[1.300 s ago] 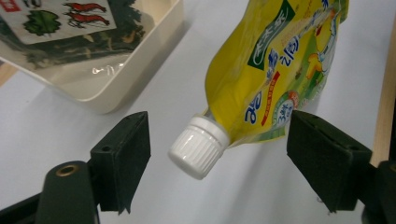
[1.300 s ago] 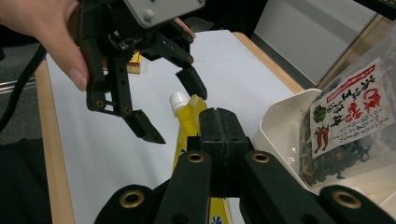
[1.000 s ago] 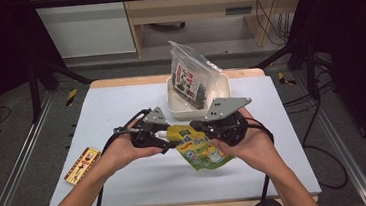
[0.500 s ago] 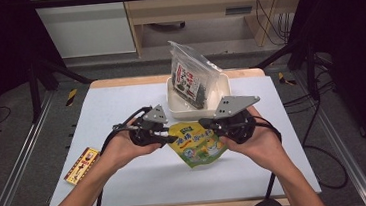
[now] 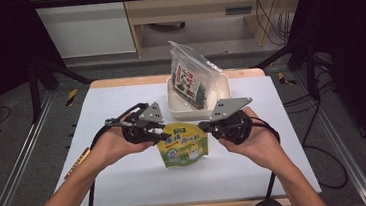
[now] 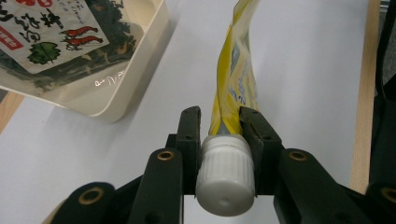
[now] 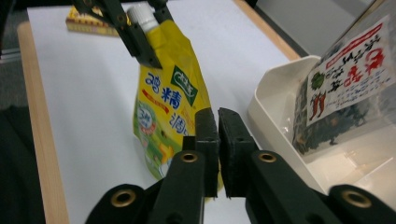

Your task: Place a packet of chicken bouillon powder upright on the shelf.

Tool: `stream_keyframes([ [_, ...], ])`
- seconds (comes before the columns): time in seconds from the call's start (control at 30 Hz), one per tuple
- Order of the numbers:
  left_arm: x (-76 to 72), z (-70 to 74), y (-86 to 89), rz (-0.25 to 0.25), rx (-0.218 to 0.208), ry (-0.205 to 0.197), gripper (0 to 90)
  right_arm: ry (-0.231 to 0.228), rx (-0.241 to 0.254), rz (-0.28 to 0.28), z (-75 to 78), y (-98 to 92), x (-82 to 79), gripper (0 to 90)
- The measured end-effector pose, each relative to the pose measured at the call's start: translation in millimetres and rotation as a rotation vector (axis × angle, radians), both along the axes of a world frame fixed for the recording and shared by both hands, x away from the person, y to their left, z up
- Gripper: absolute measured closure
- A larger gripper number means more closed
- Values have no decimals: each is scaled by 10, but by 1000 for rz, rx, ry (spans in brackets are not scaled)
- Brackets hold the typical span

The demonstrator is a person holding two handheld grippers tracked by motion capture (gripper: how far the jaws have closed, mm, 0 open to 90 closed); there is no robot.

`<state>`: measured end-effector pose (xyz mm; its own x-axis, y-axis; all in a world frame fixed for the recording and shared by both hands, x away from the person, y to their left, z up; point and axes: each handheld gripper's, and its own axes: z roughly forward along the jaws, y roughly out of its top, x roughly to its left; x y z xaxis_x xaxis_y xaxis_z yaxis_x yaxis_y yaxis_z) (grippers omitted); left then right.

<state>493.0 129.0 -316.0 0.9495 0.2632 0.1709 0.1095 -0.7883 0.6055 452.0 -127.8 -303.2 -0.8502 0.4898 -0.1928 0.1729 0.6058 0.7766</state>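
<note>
- White tub [image 5: 179, 109] holds a clear bag of dark dried food [image 5: 192, 78].
- Yellow spouted pouch [image 5: 183, 145] hangs above the table [image 5: 127, 178], left gripper [image 6: 219, 122] clamping its cap [image 6: 225, 175].
- Right gripper [image 7: 217, 122] pinches the pouch's edge, jaws just easing apart.

Both grippers black: left gripper [image 5: 159, 133], right gripper [image 5: 204, 126]. Grey three-cornered plate on top of each. Brass-ringed screw holes along jaw arms. Black cables trail back. Forearms bare, no sleeves.

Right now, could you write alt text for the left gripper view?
The left gripper clamps the white cap of a yellow pouch between its two black jaws, above a white table. At upper left, a cream tray holds a clear snack bag.
</note>
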Motion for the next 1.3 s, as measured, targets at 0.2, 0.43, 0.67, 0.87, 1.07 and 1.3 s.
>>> stream_keyframes([
  [0.2,5,-7,4,-3,0,1,700,-15,-79,7,23,-7,54,599],
  [0.43,-16,1,-13,-10,-2,-5,699,-3,-157,28,29,140,196,405],
  [0.67,-38,-4,-20,-25,-6,1,699,69,-206,110,-64,352,355,481],
  [0.87,-55,-11,-6,-32,-8,3,699,109,-229,136,-116,469,421,702],
  [1.07,-50,-27,33,-8,-40,-8,687,142,-207,143,-99,487,423,897],
  [1.3,-118,26,90,76,-117,-63,277,191,-192,92,-29,336,386,900],
])
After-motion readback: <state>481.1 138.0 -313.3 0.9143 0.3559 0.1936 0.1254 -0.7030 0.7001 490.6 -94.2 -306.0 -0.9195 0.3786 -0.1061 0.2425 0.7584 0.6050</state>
